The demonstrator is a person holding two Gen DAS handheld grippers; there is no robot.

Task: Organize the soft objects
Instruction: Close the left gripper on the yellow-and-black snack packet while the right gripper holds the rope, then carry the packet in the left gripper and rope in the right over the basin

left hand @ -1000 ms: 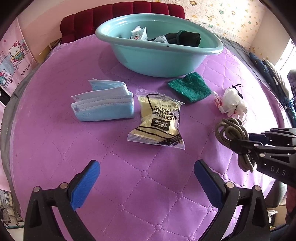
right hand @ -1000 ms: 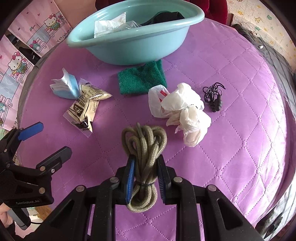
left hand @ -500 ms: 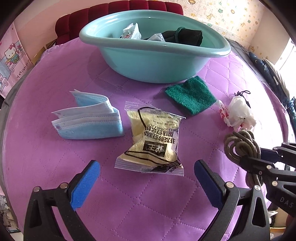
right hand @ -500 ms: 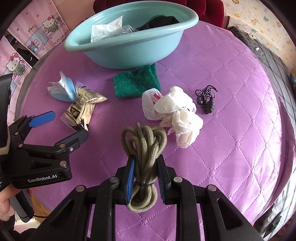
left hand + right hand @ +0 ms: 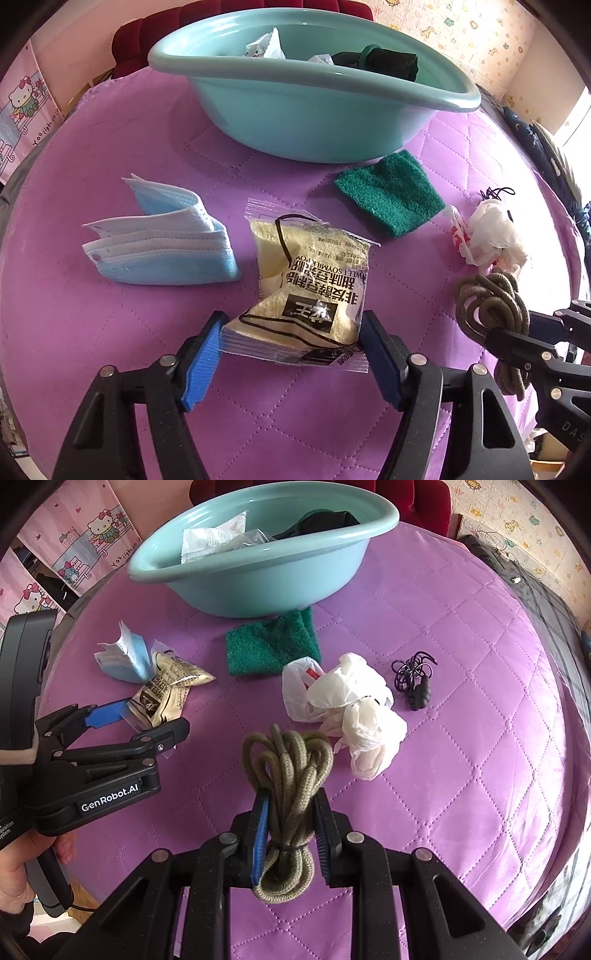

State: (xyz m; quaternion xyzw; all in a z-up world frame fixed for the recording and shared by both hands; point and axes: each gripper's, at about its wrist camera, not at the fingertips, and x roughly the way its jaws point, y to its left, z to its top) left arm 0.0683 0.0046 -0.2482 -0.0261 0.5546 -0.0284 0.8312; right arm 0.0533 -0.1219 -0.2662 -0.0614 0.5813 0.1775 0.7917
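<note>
Two grippers, two jobs. Left gripper (image 5: 291, 338) brackets the near end of the packet (image 5: 304, 291): both pads sit at the wrapper's edges, but you can't tell yet whether they're squeezing or only touching. Packet lies flat on the purple cover (image 5: 110, 332), near centre. Right gripper (image 5: 290, 830) is clenched on the cord (image 5: 286, 775), bundle gripped just above its tie, loops standing out past the fingertips.

For the packet: close slowly and watch for the film crumpling. You've only got the seal strip and the lower corners, so I'd expect it to slip or swing when lifted. Push a little farther in so the pads land on the filled part, then lift straight up before heading to the basin (image 5: 314, 122).

For the cord: grip looks solid. Carry it high enough to clear the basin rim and release over the middle.

Beyond the packet: masks (image 5: 162, 243) to the left, green pad (image 5: 391, 195) to the right and just in front of the basin, white bag (image 5: 487, 236) farther right.

View differences: the right camera shows the earphones (image 5: 415, 681) right of the bag clearly; the left camera only catches a bit of wire there. Right camera also shows the left gripper from the side, low over the cover. Left camera gives the pad-to-wrapper contact, which the right one hides.
</note>
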